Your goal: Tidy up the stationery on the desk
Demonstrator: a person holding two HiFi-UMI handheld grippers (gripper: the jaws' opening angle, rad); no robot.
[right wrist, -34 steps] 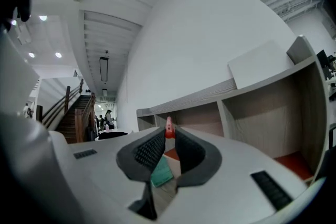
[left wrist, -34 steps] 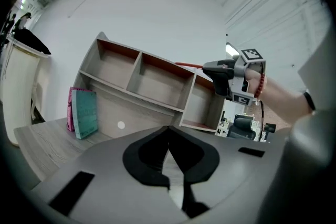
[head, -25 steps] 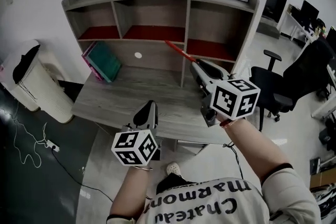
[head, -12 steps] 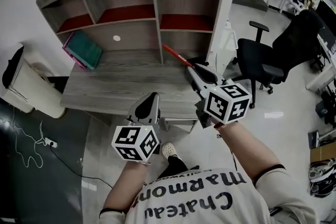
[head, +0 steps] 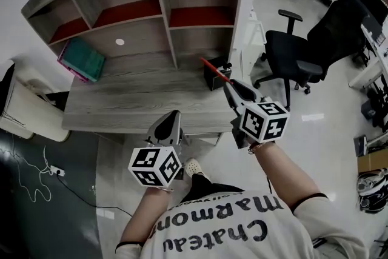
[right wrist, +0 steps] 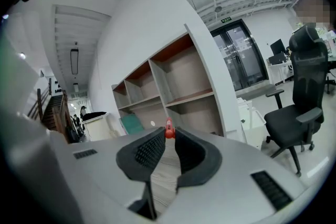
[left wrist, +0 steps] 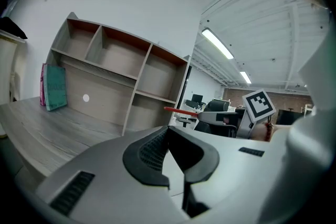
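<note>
Red pen (head: 212, 67) is clamped in the jaws of the right hand-held gripper (head: 230, 83), right of centre, close by the black pen cup (head: 215, 82) at the right end of the tabletop (head: 133, 100); the left hand-held gripper (head: 172, 117), lower centre, is clenched on nothing. The step looks like delivery; next, aim the pen into the cup, lower it, then release.

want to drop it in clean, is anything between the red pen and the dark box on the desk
Nothing visible does. The red pen, clamped in the right gripper, points over the dark box at the right end of the desk.
</note>
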